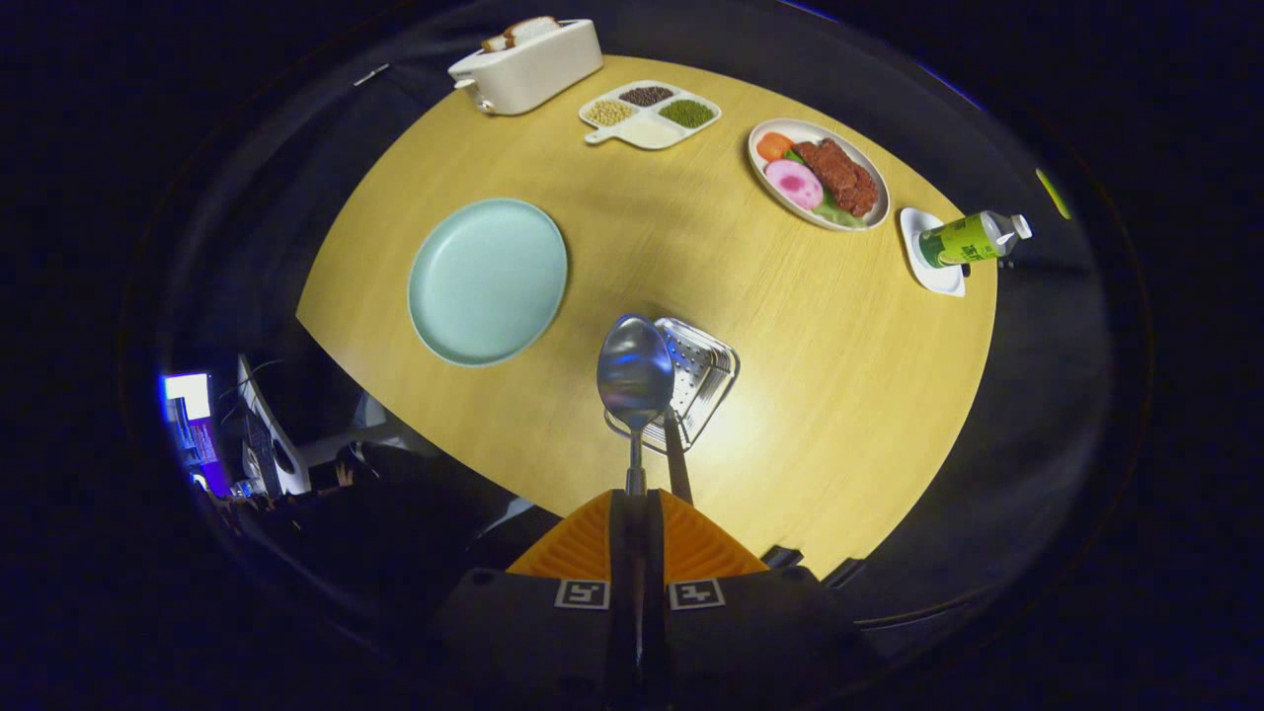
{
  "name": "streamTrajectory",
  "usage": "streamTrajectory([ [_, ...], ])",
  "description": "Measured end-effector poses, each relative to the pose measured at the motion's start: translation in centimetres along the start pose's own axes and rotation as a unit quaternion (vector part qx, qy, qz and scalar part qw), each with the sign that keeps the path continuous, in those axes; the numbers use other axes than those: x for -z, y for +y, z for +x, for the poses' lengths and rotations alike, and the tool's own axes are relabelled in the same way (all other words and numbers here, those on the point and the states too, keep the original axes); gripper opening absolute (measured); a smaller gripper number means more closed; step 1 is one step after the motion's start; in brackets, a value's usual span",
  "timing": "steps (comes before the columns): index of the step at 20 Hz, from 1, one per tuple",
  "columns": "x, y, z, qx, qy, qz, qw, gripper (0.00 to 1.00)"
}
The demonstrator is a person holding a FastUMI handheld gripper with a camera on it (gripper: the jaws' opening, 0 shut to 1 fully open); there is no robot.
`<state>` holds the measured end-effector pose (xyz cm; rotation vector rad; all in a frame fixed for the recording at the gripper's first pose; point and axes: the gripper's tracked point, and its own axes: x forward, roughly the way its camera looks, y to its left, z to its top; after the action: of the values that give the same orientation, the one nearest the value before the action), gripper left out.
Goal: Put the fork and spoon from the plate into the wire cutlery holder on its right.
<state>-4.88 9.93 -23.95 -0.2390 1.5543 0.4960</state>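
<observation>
My gripper (637, 499) is shut on the handle of a metal spoon (635, 370). The spoon stands up from the fingers, high above the table, with its bowl over the near left rim of the wire cutlery holder (706, 370). A slim dark handle (676, 459) leans out of the holder toward the fingers; its head is hidden behind the spoon. The pale green plate (487, 281) lies left of the holder with nothing on it.
On the round wooden table (839, 395) beyond the holder are a white toaster (526, 65) with bread, a divided dish of beans (649, 114), an oval plate of food (818, 173) and a green bottle (973, 239) on a white saucer. The table's near edge curves just below the holder.
</observation>
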Motion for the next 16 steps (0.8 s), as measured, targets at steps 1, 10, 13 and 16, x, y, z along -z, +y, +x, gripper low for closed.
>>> streamTrajectory([
  [1,0.4,-0.7,0.6,0.007,0.023,-0.007,1.0,0.07],
  [10,-1.0,-1.7,3.9,0.013,0.153,-0.017,0.988,0.07],
  [13,-1.5,-1.4,4.8,0.014,0.175,-0.017,0.984,0.07],
  [16,-1.6,-1.2,5.3,0.016,0.195,-0.011,0.981,0.08],
])
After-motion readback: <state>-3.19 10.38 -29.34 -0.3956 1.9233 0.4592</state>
